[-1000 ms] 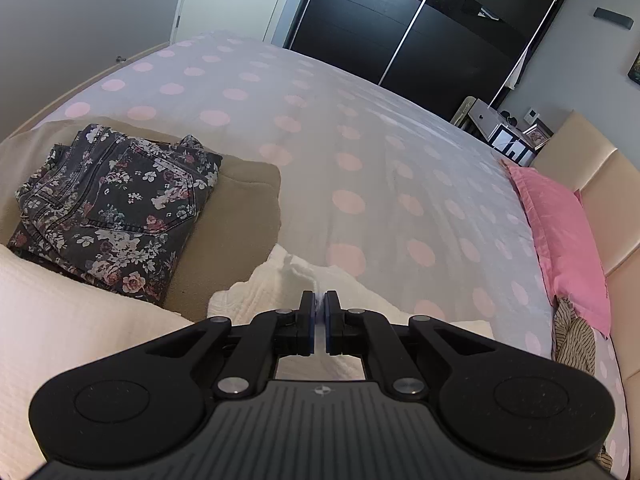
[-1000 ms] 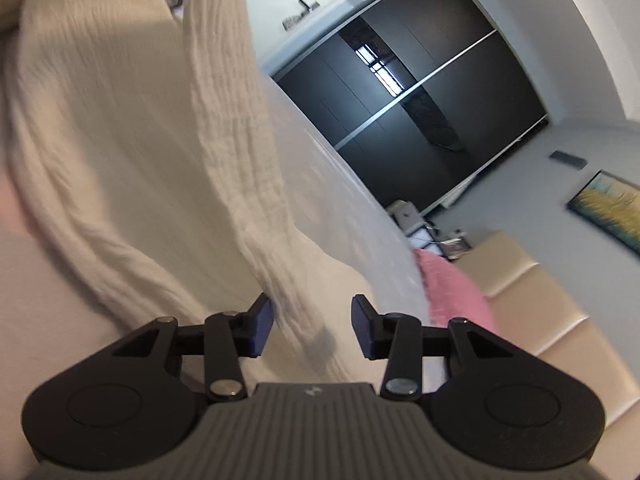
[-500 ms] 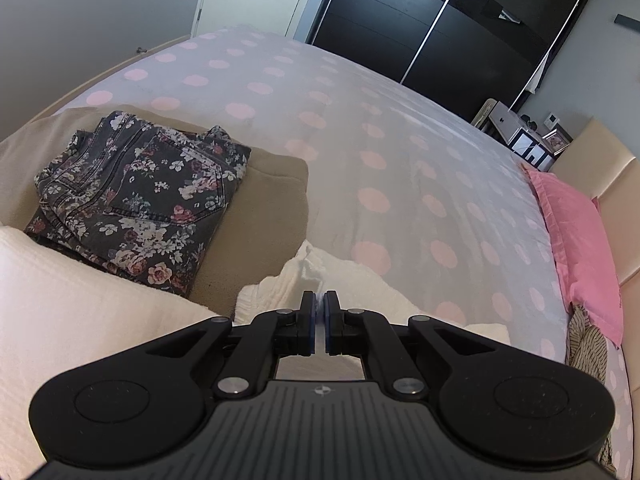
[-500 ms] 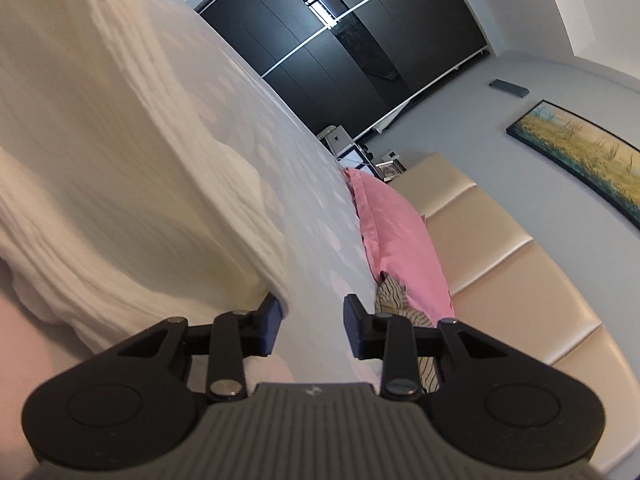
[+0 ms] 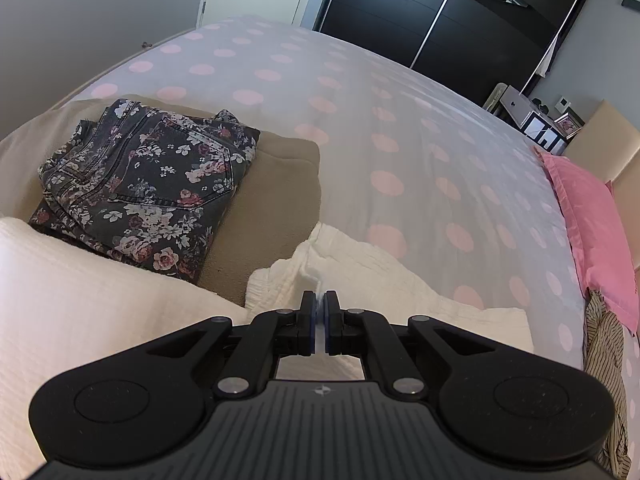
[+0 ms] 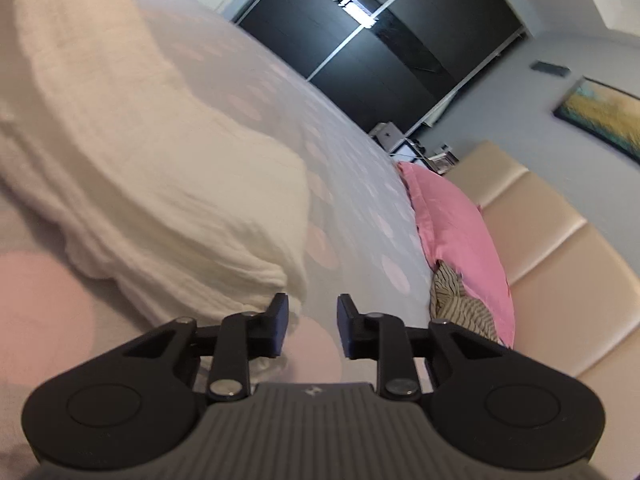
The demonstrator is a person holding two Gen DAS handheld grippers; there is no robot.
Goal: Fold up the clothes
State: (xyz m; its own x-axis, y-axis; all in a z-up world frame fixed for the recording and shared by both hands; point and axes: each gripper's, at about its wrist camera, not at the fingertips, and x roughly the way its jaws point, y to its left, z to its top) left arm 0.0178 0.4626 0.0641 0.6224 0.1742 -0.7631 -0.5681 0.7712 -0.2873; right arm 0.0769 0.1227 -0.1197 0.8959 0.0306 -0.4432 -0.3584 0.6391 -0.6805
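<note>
A cream crinkled garment [image 5: 384,280] lies on the polka-dot bed cover [image 5: 400,128], with a peak of cloth rising to my left gripper [image 5: 320,305], which is shut on it. More cream cloth [image 5: 80,304] spreads at the lower left of the left wrist view. In the right wrist view the same cream garment [image 6: 168,184] lies in a thick folded mass at left. My right gripper [image 6: 312,312] is open just above the bed. Its left fingertip [image 6: 280,308] sits against the garment's edge, and nothing is between the fingers.
Folded dark floral jeans [image 5: 148,184] rest on a tan folded garment [image 5: 276,200] at left. A pink pillow [image 5: 592,224] and a striped garment [image 6: 460,304] lie by the beige headboard [image 6: 560,248]. A black wardrobe [image 5: 440,20] stands beyond the bed.
The cream cloth that hung between the right gripper's fingers now lies on the bed, and that gripper has come clear of it, still open. The left gripper stays shut and has shifted slightly.
</note>
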